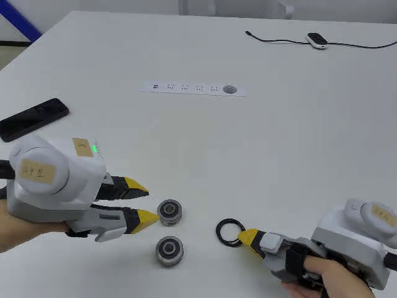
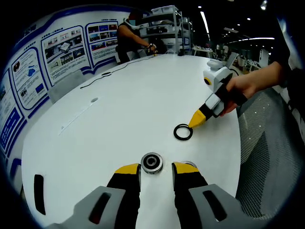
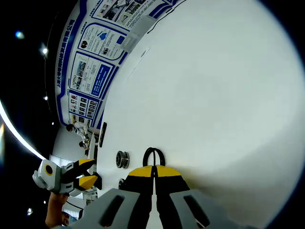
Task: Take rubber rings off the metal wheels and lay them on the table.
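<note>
Two metal wheels lie on the white table [image 1: 267,136], one [image 1: 169,211] just ahead of my left gripper [image 1: 141,202] and the other [image 1: 169,250] nearer me. The left gripper is open; in its own view the first wheel [image 2: 151,162] sits right in front of the left gripper [image 2: 156,169], untouched. A black rubber ring [image 1: 229,231] lies flat on the table to the right of the wheels. My right gripper [image 1: 248,236] has its yellow tips closed on the ring's near edge. In the right gripper view the ring [image 3: 153,155] sticks out from the shut right gripper [image 3: 154,171].
A black phone [image 1: 31,118] lies at the left edge, a white power strip [image 1: 192,88] across the middle, and a remote with a cable [image 1: 316,40] at the far right. A person [image 2: 131,33] stands beyond the table's far end.
</note>
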